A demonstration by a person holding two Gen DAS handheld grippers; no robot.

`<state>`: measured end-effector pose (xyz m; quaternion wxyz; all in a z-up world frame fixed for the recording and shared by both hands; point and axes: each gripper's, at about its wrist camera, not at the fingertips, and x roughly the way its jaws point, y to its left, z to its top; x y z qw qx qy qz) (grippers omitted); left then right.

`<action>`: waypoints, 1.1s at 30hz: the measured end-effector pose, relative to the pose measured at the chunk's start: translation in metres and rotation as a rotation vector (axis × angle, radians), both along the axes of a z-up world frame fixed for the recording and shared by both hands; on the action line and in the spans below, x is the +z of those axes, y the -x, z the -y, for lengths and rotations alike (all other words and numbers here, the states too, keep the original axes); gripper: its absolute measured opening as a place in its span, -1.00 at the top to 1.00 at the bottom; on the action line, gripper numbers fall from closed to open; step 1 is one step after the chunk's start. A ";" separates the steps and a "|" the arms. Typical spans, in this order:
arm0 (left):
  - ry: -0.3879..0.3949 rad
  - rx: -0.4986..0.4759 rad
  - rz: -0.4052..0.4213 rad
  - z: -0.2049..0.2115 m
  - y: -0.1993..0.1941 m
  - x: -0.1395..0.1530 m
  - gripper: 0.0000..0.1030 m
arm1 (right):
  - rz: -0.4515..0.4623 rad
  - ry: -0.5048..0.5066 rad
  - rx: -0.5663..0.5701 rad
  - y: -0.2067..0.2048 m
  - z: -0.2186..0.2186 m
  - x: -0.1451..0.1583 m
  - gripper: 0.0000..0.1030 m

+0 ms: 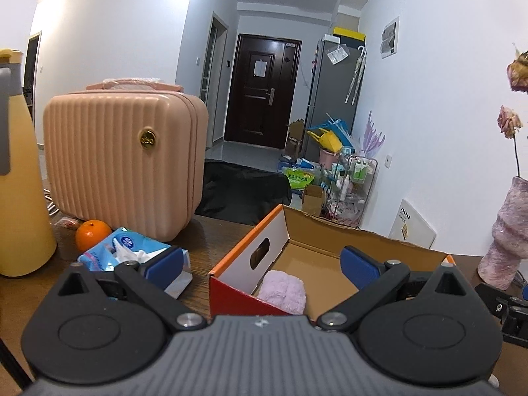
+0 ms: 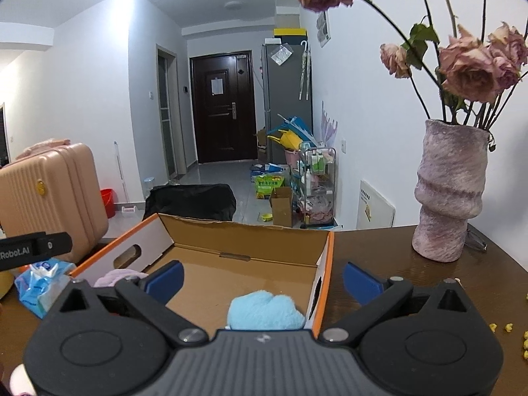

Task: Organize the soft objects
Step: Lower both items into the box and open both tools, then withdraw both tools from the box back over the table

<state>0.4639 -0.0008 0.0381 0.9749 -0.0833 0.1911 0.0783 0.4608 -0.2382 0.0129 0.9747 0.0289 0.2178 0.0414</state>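
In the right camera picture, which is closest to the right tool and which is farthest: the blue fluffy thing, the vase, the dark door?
1. Blue fluffy thing: just ahead of the open right tool, inside the box.
2. Vase: farther back, off to the right on the table.
3. Dark door: far down the hallway.

white walls close in a narrow hallway that ends at a dark brown door with a paper note on it. a grey fridge stands by the right wall, with a yellow box on top and umbrellas hanging at its side. below it sit a wire rack of bottles, cardboard boxes and bags on the pale tiled floor. a round ceiling lamp hangs overhead. the counter is dark wood.
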 end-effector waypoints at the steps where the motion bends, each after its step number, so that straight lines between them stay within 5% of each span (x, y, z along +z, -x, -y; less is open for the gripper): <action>1: 0.000 0.000 0.005 -0.001 0.004 0.001 -1.00 | 0.004 -0.001 0.001 0.003 0.001 0.001 -1.00; 33: -0.060 -0.017 0.051 -0.023 0.117 -0.009 -1.00 | 0.103 0.012 0.048 0.132 0.008 -0.006 -1.00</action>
